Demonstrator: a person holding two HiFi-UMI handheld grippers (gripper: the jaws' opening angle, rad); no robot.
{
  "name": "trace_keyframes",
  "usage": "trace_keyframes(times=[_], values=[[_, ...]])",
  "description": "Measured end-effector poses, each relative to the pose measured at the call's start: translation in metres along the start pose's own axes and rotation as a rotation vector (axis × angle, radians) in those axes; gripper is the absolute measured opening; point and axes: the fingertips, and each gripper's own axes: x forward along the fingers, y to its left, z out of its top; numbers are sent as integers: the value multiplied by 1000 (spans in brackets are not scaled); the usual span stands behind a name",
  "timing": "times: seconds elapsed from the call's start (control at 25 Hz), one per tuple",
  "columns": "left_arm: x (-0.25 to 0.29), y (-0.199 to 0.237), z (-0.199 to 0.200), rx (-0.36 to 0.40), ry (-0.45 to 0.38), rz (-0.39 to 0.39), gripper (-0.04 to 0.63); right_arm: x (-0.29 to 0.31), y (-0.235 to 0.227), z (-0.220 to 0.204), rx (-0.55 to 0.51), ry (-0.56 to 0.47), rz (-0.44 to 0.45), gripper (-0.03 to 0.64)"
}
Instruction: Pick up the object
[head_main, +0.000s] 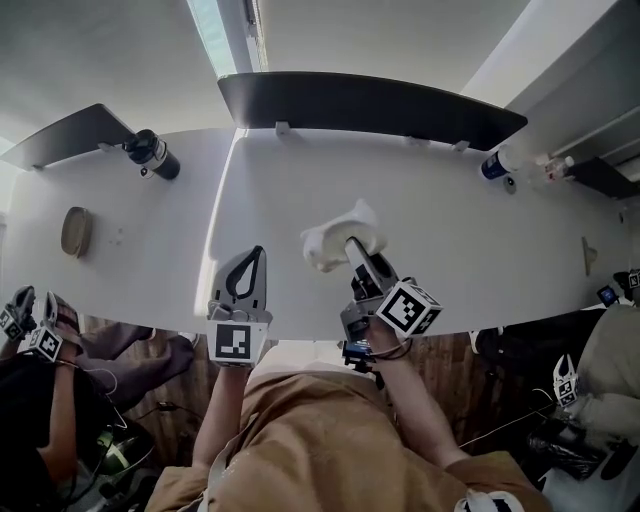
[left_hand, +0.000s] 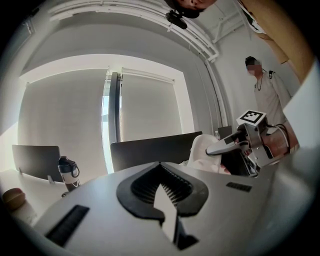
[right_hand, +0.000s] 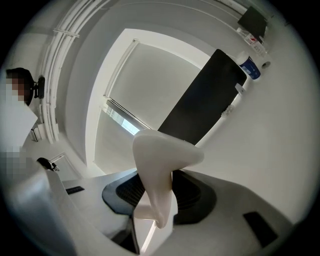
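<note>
Pinching one white object (head_main: 328, 246), right tool (head_main: 353, 244) of two.

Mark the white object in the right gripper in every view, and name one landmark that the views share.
Head view: white object at centre, at the right gripper's tip.
Left gripper view: right of centre, behind that gripper's jaw.
Right gripper view: centre, between the jaws.
Shared landmark: dark panel behind it.
</note>
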Motion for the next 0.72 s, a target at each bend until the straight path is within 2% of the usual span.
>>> trace_keyframes(times=[0.2, 0.48, 0.72], values=[[-1, -1, 8, 15, -9, 8, 6, -5, 6, 14, -37, -19, 6, 166], [-3, 1, 17, 12, -27, 15, 6, -16, 23, 28, -222, -48, 15, 166], [-6, 1, 21, 19, -43, 13, 6, -21, 30, 29, -309, -49, -1, 166]])
